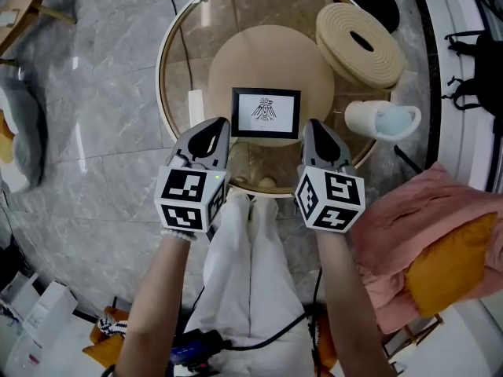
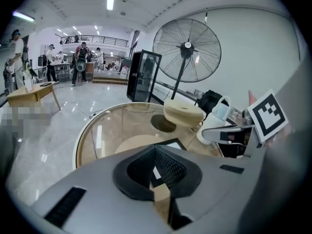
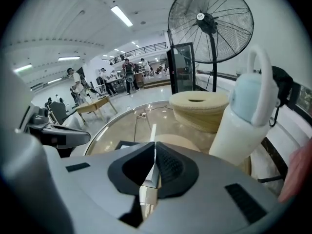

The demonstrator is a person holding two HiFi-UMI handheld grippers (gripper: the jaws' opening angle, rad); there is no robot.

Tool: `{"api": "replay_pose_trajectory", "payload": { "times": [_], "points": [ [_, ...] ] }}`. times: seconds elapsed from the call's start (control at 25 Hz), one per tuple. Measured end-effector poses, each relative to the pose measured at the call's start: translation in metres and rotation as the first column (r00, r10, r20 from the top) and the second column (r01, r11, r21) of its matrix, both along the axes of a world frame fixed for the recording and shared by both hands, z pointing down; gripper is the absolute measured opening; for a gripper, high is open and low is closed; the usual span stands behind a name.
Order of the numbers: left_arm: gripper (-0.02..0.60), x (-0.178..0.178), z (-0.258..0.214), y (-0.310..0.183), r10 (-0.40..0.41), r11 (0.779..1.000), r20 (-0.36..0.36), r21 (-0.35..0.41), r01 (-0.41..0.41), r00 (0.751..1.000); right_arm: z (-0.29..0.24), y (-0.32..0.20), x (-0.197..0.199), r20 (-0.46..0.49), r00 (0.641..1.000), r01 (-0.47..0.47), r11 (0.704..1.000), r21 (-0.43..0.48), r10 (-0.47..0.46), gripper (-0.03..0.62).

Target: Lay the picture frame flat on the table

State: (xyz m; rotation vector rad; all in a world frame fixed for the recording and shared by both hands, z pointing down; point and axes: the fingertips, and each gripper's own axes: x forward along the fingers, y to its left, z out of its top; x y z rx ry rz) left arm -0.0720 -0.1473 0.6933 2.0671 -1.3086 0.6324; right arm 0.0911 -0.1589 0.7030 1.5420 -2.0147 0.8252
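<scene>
The black picture frame (image 1: 266, 113) with a white bird print lies face up on a round beige mat (image 1: 271, 53) in the middle of the round glass table (image 1: 174, 45). My left gripper (image 1: 211, 126) hovers at the frame's near left corner, jaws shut and empty. My right gripper (image 1: 316, 129) hovers at the near right corner, also shut on nothing. Neither touches the frame. In the left gripper view the frame (image 2: 171, 143) peeks out past the closed jaws (image 2: 155, 150). In the right gripper view only its dark corner (image 3: 121, 144) shows left of the closed jaws (image 3: 155, 147).
A coiled beige woven ring (image 1: 360, 43) and a white jug with a pale blue lid (image 1: 381, 120) stand on the table's right side. A white block (image 1: 196, 108) lies left of the frame. Pink cloth over an orange cushion (image 1: 432, 242) sits at the right. A standing fan (image 2: 186, 50) is behind the table.
</scene>
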Motion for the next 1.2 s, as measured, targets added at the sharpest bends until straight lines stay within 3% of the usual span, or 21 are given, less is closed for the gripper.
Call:
{"api": "replay_pose_trajectory", "payload": {
  "times": [0.6,1.2],
  "points": [
    [0.015,0.011,-0.207,0.003,0.094,0.969,-0.038,0.233,-0.083,0.995,-0.192,0.012,-0.018,-0.019,0.988,0.152,0.969,0.195,-0.152,0.038],
    [0.015,0.018,-0.358,0.026,0.164,0.902,-0.029,0.41,-0.138,0.986,-0.344,0.044,-0.025,-0.005,0.984,0.168,0.914,0.369,-0.179,0.037]
  ]
}}
